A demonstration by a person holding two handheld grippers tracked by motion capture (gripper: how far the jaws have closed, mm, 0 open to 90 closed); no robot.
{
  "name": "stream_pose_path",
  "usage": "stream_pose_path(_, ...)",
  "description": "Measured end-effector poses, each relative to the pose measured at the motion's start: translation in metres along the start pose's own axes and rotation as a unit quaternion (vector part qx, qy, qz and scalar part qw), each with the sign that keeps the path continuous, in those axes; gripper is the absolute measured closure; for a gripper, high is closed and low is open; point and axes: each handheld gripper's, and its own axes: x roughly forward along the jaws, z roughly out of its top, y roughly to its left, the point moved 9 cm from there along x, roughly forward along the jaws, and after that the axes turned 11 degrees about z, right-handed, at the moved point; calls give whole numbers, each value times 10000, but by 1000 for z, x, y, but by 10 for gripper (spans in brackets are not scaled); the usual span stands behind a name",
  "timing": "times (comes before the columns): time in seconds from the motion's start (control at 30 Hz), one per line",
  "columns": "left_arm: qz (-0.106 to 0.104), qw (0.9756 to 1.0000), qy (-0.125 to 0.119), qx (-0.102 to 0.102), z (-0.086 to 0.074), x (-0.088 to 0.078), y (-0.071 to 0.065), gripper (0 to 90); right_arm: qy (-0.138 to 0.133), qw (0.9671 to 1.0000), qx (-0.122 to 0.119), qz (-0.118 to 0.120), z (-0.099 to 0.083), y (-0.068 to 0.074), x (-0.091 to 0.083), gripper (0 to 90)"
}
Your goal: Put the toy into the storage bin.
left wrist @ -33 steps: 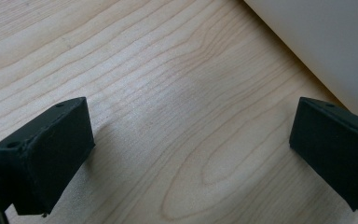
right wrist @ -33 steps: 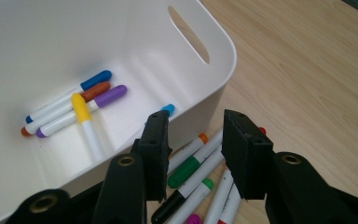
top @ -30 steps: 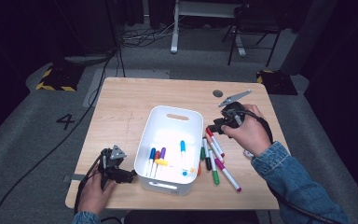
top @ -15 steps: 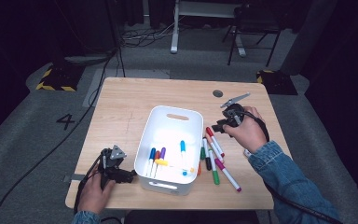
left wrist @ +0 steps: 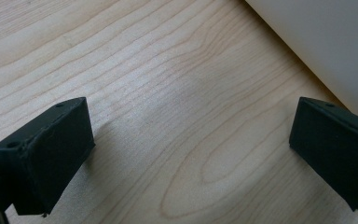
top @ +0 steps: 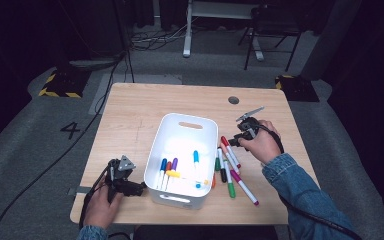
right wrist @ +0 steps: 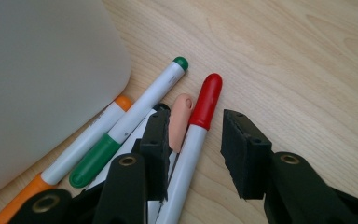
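Observation:
A white bin [top: 157,145] stands mid-table with several coloured markers inside. More markers [top: 230,172] lie on the wood to its right. My right gripper [top: 233,141] is low over their far ends, and it is open. In the right gripper view the red-capped marker [right wrist: 207,98] lies between the jaws of my right gripper [right wrist: 198,119], with a gap to the right pad. A peach-capped marker [right wrist: 181,116], a green one [right wrist: 135,116] and an orange one [right wrist: 88,140] lie beside it, along the bin wall [right wrist: 42,70]. My left gripper [top: 139,188] rests left of the bin, open over bare wood [left wrist: 191,116].
The bin's wall [left wrist: 326,42] is close to my left gripper's right jaw. A round cable hole [top: 233,100] sits in the tabletop behind my right hand. Cables trail from both grippers off the near edge. A chair and desk legs stand on the floor beyond the table.
My right gripper has sunk toward the loose markers and now straddles the red-capped one. The left hand has stayed where it was.

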Motion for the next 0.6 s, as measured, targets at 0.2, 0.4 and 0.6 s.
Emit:
stream_pose_path(0.2, 0, 10000, 0, 0, 0, 0, 0, 0, 187, 9998, 48, -6, -10, -4, 15, 629)
stream_pose_path(0.4, 1, 10000, -1, 1, 0, 0, 0, 0, 320, 9993, 167, -44, -19, -11, 25, 633)
stream_pose_path(0.6, 1, 10000, 0, 2, 0, 0, 0, 0, 425, 9989, 198, -32, -24, -12, 32, 642)
